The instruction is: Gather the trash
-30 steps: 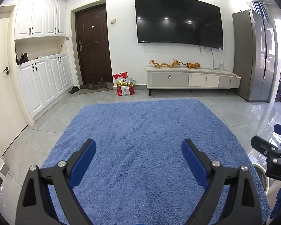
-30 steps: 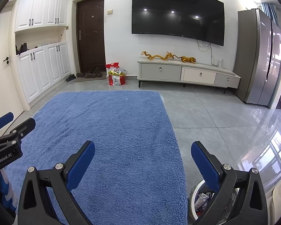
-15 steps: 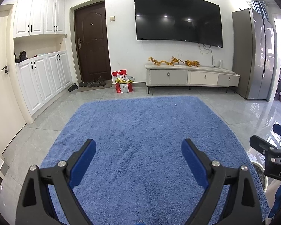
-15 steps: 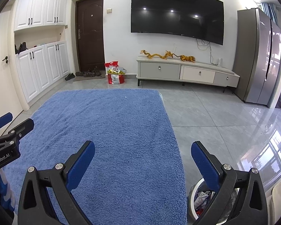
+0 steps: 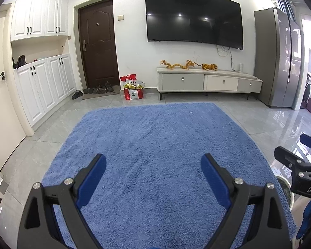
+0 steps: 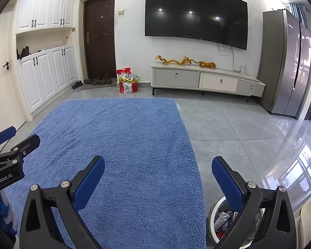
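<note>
We look across a living room with a glossy grey tiled floor [image 6: 228, 128], white walls and a large shaggy blue rug [image 5: 155, 155] spread over its middle. A wide black television [image 5: 193, 18] hangs on the far wall above a long low cabinet with grey and cream drawers [image 5: 209, 82], which carries golden dragon figurines [image 5: 177, 64]. A dark brown panelled door [image 5: 98, 45] stands to the left, with shoes [image 5: 97, 89] on a mat at its foot; they are too small for us to count. Beside them sits a red and white paper bag [image 5: 133, 90] stuffed with yellow and white items we cannot identify.

Our left gripper [image 5: 153, 167] hovers over the rug, its blue-padded black fingers [image 5: 91, 178] spread wide with nothing between them. Our right gripper [image 6: 158, 169] is likewise spread wide and empty, straddling the rug's right edge.

A tiny white scrap [image 6: 139, 107] lies on the rug's far part, well apart from both grippers; its material is unreadable. In the right wrist view a round white-rimmed bin with a clear liner [image 6: 214, 209] stands on the tile just beside the rug, partly hidden behind the right finger, holding crumpled wrappers [image 6: 224, 217]. In the left wrist view only a sliver of its rim [image 5: 288, 188] shows.
</note>
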Motion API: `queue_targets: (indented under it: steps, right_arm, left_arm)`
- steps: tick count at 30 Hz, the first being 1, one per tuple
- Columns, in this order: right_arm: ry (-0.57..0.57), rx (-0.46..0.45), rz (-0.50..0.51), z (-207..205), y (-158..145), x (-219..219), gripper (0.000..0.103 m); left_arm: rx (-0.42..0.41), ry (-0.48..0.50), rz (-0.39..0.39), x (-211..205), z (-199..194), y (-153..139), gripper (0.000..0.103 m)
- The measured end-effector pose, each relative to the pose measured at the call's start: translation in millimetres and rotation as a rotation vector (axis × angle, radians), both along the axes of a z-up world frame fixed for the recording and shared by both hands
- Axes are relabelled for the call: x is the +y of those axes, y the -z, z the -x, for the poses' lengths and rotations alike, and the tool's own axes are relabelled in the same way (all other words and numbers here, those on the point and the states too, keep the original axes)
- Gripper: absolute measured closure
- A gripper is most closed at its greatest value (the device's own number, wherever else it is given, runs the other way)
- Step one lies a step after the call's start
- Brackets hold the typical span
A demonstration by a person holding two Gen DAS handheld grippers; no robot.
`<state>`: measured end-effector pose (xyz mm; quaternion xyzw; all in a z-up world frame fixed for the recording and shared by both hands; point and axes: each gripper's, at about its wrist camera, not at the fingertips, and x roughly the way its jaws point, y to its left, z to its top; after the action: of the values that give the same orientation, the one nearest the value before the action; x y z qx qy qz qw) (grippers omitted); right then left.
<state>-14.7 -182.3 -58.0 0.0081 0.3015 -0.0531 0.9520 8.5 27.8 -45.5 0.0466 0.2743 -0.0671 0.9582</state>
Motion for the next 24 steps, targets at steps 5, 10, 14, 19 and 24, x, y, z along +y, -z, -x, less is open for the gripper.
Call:
queue_targets:
  steps: [5,10,14,19,24]
  right_arm:
    - [-0.002,0.009,0.002,1.1,2.6,-1.6,0.001]
    - [0.004,0.009,0.009,4.6,2.4,-1.9,0.001]
    - [0.010,-0.002,0.018,9.9,-2.8,-0.5,0.001]
    - [0.022,-0.026,0.032,19.3,-12.4,4.3,0.001]
    - [0.024,-0.032,0.054,29.6,-17.3,9.0,0.001]
  left_arm:
    - [0.001,0.006,-0.001,-0.7,1.7,-0.1,0.010]
    - [0.002,0.015,-0.002,-2.5,4.9,0.5,0.010]
    - [-0.010,0.020,0.007,0.0,11.6,-3.2,0.010]
    - [-0.034,0.026,0.020,5.6,21.2,-10.0,0.010]
    - [-0.045,0.028,0.038,10.4,29.7,-12.7,0.010]
